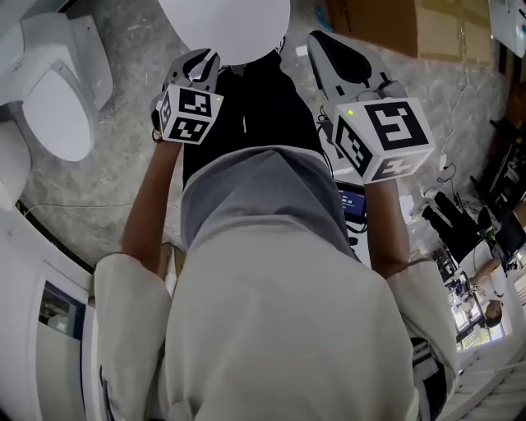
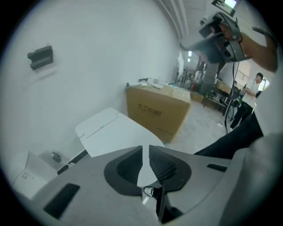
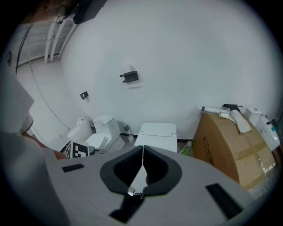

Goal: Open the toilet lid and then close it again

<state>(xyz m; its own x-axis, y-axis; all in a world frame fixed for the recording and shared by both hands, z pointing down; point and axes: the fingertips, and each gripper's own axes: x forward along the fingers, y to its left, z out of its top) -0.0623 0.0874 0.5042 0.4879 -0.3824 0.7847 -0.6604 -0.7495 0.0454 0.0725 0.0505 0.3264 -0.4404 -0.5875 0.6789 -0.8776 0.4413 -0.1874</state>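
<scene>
The white toilet point(image 1: 226, 25) stands right in front of me, and its smooth rounded lid looks to be lying down flat. Both grippers hang in the air above its near end and touch nothing. My left gripper point(image 1: 201, 57) has a narrow gap between its jaws, and nothing is in it. In the left gripper view the left gripper point(image 2: 145, 148) points down at the toilet point(image 2: 110, 132). My right gripper point(image 1: 322, 43) is shut and empty. In the right gripper view the right gripper point(image 3: 143, 148) has its tips meeting over the toilet point(image 3: 155, 132).
A second toilet point(image 1: 53, 90) stands to the left, and another shows beside it point(image 3: 104, 130). A cardboard box point(image 3: 234, 145) stands close on the right of my toilet, against the white wall. The floor is grey marble. Benches with gear and a person are far right point(image 1: 493, 279).
</scene>
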